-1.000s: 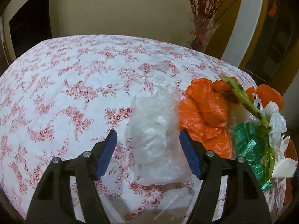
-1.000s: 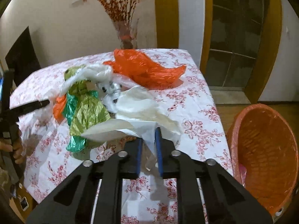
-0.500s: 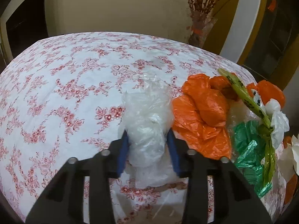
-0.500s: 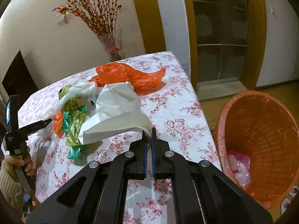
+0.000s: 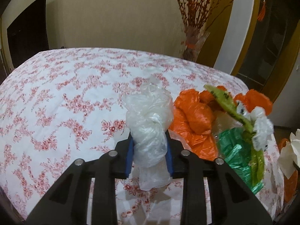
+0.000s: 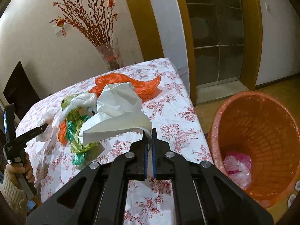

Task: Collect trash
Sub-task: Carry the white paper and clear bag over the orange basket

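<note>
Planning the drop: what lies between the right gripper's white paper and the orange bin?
In the right wrist view, only floral tablecloth between white paper and orange bin.

clear bag (image 5: 150,127) – thin crinkly plastic, showing gloss | tablecloth (image 5: 65,93) – matt floral cloth | bin (image 6: 262,131) – looking like woven orange plastic
</note>
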`<state>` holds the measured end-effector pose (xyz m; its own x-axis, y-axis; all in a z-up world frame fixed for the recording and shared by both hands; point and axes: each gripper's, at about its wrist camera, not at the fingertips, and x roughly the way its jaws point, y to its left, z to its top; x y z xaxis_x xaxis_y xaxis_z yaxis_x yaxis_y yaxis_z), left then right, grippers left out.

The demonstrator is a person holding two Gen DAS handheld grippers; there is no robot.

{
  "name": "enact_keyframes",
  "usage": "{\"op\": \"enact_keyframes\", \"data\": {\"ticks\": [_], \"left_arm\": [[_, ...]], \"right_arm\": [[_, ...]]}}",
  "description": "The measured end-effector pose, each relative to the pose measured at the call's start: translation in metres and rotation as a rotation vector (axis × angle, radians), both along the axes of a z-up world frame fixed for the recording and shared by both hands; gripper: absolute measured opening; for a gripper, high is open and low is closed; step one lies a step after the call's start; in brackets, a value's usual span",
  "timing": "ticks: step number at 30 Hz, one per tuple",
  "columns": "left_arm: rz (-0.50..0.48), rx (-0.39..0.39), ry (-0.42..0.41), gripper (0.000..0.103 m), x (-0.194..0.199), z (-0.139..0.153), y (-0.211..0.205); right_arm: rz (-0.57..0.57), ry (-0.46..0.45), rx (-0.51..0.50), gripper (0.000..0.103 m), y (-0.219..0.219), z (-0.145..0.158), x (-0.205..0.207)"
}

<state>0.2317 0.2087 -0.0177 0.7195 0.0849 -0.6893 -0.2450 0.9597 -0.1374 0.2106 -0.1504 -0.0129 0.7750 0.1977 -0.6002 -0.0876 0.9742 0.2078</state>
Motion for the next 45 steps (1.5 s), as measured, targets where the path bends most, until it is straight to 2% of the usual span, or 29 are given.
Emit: {"op": "enact_keyframes", "data": {"ticks": [8, 14, 19, 26, 35, 45], "left_arm": [[-0.062, -0.002, -0.083, 0.029, -0.014, 0.04, -0.029], [-0.175, -0.009, -0.15, 0.029, -0.022, 0.07, -0.076], [-0.274, -0.018, -0.174, 0.029, -0.024, 0.082, -0.12], [-0.385, -0.039, -0.173, 0.029, -0.019, 0.083, -0.174], [-0.5, -0.066, -0.144, 0.029, -0.015, 0.068, -0.24], [-0.609, -0.107, -0.107, 0.029, -0.011, 0.056, -0.301]], "right_arm": [[-0.033, -0.031, 0.016, 0.004, -0.013, 0.011, -0.005], [-0.077, -0.049, 0.031, 0.004, -0.031, 0.017, -0.01], [-0.135, -0.067, 0.048, 0.004, -0.054, 0.023, -0.016], [-0.233, -0.095, 0.07, 0.004, -0.089, 0.03, -0.026], [-0.366, -0.123, 0.069, 0.004, -0.14, 0.035, -0.04], [-0.45, -0.125, 0.061, 0.004, -0.173, 0.032, -0.049]]}}
